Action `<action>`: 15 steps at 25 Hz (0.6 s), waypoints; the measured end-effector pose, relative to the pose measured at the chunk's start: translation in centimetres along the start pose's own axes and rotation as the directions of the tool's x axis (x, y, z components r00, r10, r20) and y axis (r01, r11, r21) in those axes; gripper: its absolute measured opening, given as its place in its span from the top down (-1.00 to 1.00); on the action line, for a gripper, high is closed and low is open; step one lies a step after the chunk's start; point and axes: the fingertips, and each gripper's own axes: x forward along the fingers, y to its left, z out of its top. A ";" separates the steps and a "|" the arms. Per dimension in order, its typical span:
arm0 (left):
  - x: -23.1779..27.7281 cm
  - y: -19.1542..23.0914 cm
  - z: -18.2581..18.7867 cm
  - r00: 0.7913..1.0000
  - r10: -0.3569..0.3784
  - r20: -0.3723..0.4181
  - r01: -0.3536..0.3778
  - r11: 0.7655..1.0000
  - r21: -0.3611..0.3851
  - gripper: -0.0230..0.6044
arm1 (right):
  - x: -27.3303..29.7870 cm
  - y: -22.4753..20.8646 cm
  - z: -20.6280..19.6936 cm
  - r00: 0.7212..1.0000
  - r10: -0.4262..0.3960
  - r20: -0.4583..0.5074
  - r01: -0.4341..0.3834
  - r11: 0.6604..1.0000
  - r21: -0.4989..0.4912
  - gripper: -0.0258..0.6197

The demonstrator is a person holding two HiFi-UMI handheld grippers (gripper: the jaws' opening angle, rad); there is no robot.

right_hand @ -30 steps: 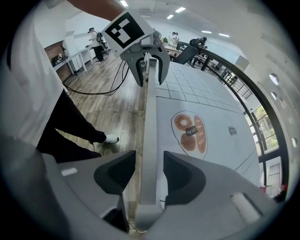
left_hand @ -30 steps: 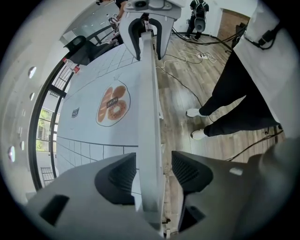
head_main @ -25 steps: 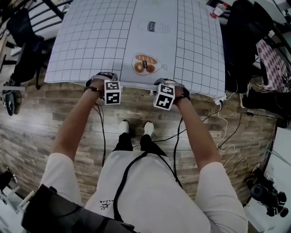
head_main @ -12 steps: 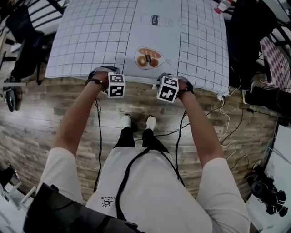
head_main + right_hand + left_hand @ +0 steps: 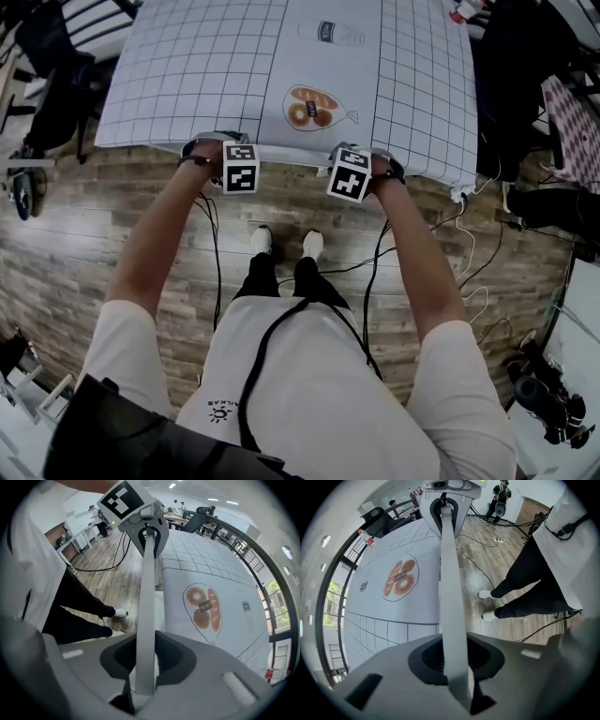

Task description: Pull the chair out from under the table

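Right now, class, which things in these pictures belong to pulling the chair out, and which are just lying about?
Belongs to the job:
- chair rail, at the edge of the table
- left claw and right claw, both just closed onto that rail

Just lying about:
- cables on the floor
- black gear, lower right
- bread picture printed on the tabletop

The desk [image 5: 187,75] is covered by a white sheet [image 5: 422,94] ruled in a black grid. The sheet's plain middle strip is printed with a bread picture [image 5: 312,106] and a bottle picture [image 5: 330,34]. The desk stands on a wood-plank floor [image 5: 103,234], where a white cord [image 5: 472,246] trails near the right corner.
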 end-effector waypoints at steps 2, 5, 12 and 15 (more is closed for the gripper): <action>-0.1 -0.5 0.0 1.000 -0.009 0.003 0.009 1.000 -0.004 0.66 | 0.0 0.5 0.0 1.000 0.009 -0.002 -0.009 1.000 0.002 0.67; -0.1 -1.2 0.1 1.000 -0.018 0.005 0.018 1.000 -0.006 0.66 | -0.1 1.3 0.0 1.000 0.012 -0.002 -0.012 1.000 0.006 0.67; -0.5 -3.8 0.6 0.999 -0.034 0.020 0.034 0.999 -0.016 0.66 | -0.3 3.8 -0.3 1.000 0.027 -0.006 -0.027 1.000 -0.001 0.67; -0.8 -3.4 0.8 0.999 -0.044 0.023 0.044 0.999 -0.021 0.66 | -0.6 3.3 -0.4 0.999 0.035 -0.005 -0.035 0.999 -0.006 0.67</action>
